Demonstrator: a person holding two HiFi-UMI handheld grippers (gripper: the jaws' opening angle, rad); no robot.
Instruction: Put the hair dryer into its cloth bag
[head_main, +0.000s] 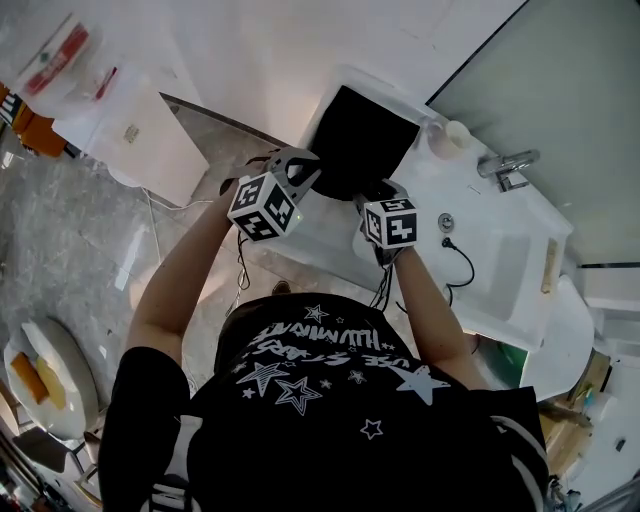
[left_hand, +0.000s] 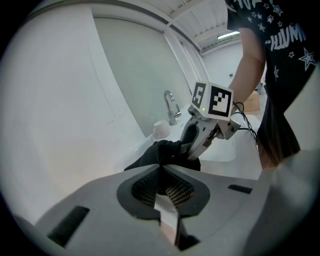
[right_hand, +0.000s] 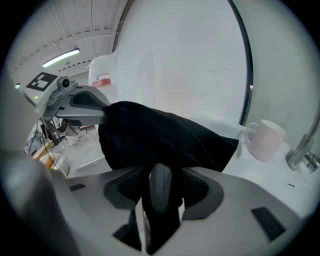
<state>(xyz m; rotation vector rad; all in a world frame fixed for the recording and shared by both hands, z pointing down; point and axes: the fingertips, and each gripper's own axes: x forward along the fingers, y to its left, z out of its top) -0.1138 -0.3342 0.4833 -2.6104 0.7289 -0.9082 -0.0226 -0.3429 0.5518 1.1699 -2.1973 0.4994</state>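
Above counter (head_main: 470, 190), cloth bag (head_main: 365, 140) between left tool (head_main: 303, 168) and right tool (head_main: 380, 192); mug (head_main: 455, 133) then faucet (head_main: 510, 165) to right

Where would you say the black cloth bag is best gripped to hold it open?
Probably along its near edge, one claw at each end, coming from the near side. The cloth bag is limp, and the left claw and right claw pinch it there at opposite ends.

One cloth bag (head_main: 360, 150), one mug (right_hand: 265, 140), one tap (left_hand: 171, 106).
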